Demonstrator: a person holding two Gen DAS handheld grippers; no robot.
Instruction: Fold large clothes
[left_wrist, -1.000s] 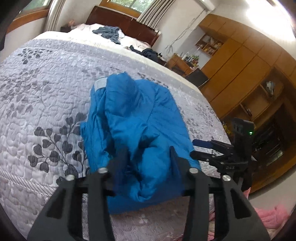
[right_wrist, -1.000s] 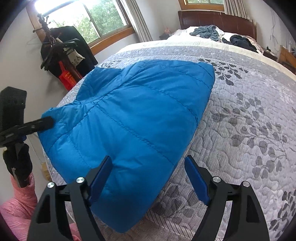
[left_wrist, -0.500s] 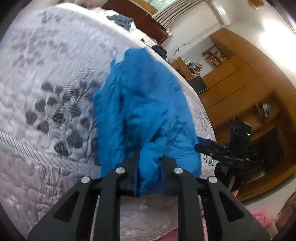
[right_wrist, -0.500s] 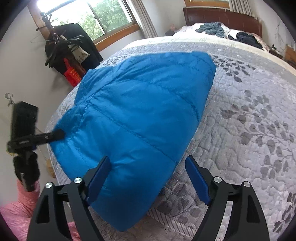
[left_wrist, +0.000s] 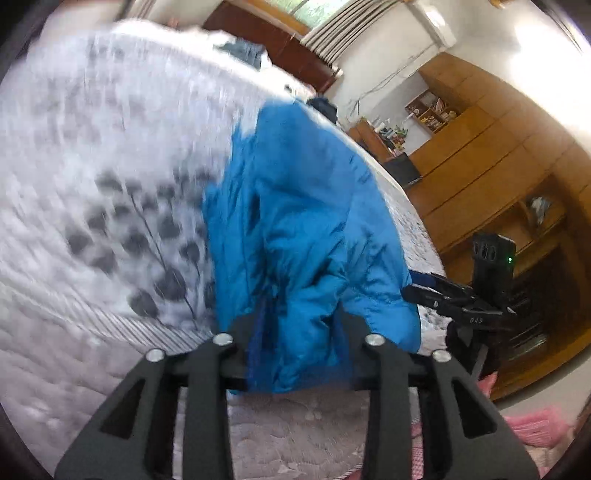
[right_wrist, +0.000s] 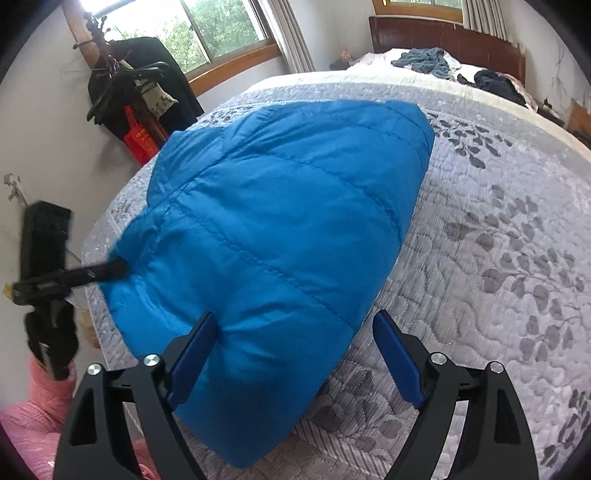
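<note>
A puffy blue jacket (left_wrist: 303, 206) lies folded on the grey leaf-print quilt (left_wrist: 110, 166), near the bed's foot edge. My left gripper (left_wrist: 300, 332) is shut on a bunched fold at the jacket's near end, and fabric fills the gap between its jaws. In the right wrist view the jacket (right_wrist: 288, 221) is a smooth quilted slab. The left gripper (right_wrist: 110, 268) bites its left corner there. My right gripper (right_wrist: 295, 356) stands open, its blue pads (right_wrist: 192, 354) straddling the jacket's near corner without touching it. The right gripper (left_wrist: 424, 291) also shows beside the jacket's right edge.
The quilt (right_wrist: 498, 240) stretches bare to the right of the jacket. Loose clothes (right_wrist: 424, 61) lie by the dark headboard (right_wrist: 443, 37). A coat rack with dark garments (right_wrist: 140, 92) stands left of the bed, wooden cabinets (left_wrist: 498, 166) on the other side. Pink fabric (right_wrist: 33, 406) shows below the bed edge.
My left gripper went from open around the jacket's near fold to clamped on it, then swung, blurring its view. The right gripper stayed open and edged slightly closer.
</note>
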